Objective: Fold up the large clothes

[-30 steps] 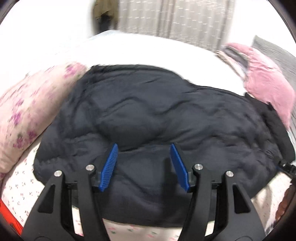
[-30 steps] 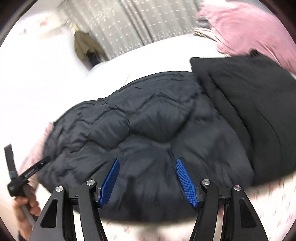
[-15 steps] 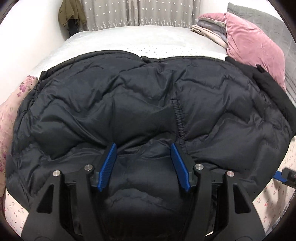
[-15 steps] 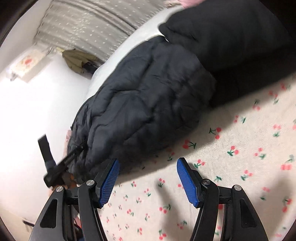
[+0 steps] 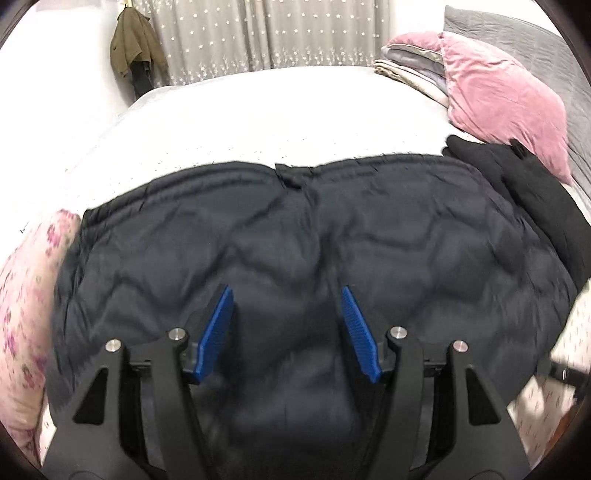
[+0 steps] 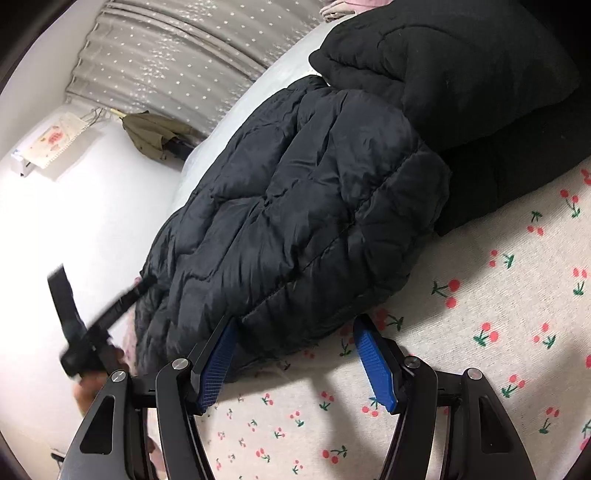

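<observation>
a: where's the quilted dark jacket (image 5: 295,236) right now?

b: lying on the bed (image 5: 258,110), folded into a puffy bundle. its near edge rests on the cherry-print sheet (image 6: 480,332). past the jacket the bed is plain white.

a: what sits around the jacket?

b: a black garment (image 6: 461,74) lies against one side of the jacket, touching it and overlapping its edge. beyond that garment is a pink velvet pillow (image 5: 502,99) with a stack of folded linens (image 5: 410,70) beside it. on the jacket's other side a floral pillow (image 5: 26,306) presses against it.

a: and the tongs?

b: the left tongs (image 5: 286,332) hang over the jacket's near part, blue pads apart, nothing pinched between them. the right tongs (image 6: 295,363) are at the jacket's near corner, also apart: one blue pad is right at the jacket's edge, though i cannot tell whether it touches; the other is over bare sheet.

a: anything behind the jacket?

b: a starry grey curtain (image 5: 266,33) on the far wall, and an olive coat (image 5: 135,48) hanging next to it.
</observation>
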Action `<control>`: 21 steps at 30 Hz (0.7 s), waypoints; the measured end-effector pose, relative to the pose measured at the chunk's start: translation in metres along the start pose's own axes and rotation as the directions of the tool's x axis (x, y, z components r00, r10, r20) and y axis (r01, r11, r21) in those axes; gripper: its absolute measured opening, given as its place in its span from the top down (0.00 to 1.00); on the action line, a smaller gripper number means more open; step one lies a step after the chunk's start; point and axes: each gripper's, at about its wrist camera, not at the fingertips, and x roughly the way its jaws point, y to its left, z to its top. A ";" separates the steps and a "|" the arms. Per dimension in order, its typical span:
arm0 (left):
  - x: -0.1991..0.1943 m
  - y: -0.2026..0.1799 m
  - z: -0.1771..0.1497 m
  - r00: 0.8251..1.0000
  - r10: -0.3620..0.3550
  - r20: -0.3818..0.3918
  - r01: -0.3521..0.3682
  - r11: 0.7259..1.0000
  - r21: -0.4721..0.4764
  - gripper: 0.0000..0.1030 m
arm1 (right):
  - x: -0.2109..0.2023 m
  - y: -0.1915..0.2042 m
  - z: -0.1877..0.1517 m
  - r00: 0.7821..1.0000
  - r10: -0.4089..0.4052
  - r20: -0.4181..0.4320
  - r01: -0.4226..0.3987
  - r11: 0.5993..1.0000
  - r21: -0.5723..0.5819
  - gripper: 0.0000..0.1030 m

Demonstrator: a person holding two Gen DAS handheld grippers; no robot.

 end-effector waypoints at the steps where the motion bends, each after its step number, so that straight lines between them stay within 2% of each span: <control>1: 0.006 0.001 0.003 1.000 0.008 -0.010 -0.008 1.000 -0.001 0.40 | 0.000 -0.002 0.000 1.000 -0.001 0.000 0.001 1.000 -0.002 0.36; 6: 0.047 0.002 0.012 0.997 0.041 -0.070 -0.042 0.999 -0.011 0.40 | 0.004 -0.002 0.002 1.000 -0.006 -0.010 0.006 1.000 -0.017 0.36; 12: 0.057 -0.001 0.011 0.993 0.048 -0.105 -0.049 0.999 0.001 0.39 | 0.009 -0.001 0.006 1.000 -0.014 -0.016 0.013 0.999 -0.032 0.33; 18: 0.051 0.010 0.045 0.997 0.035 -0.065 -0.038 0.999 -0.036 0.39 | 0.009 0.006 0.013 1.000 -0.008 -0.014 0.008 1.000 -0.020 0.33; 21: 0.077 0.013 0.060 0.993 0.037 -0.115 -0.045 0.997 -0.065 0.39 | 0.013 0.009 0.018 1.000 0.005 -0.014 -0.005 1.000 -0.010 0.33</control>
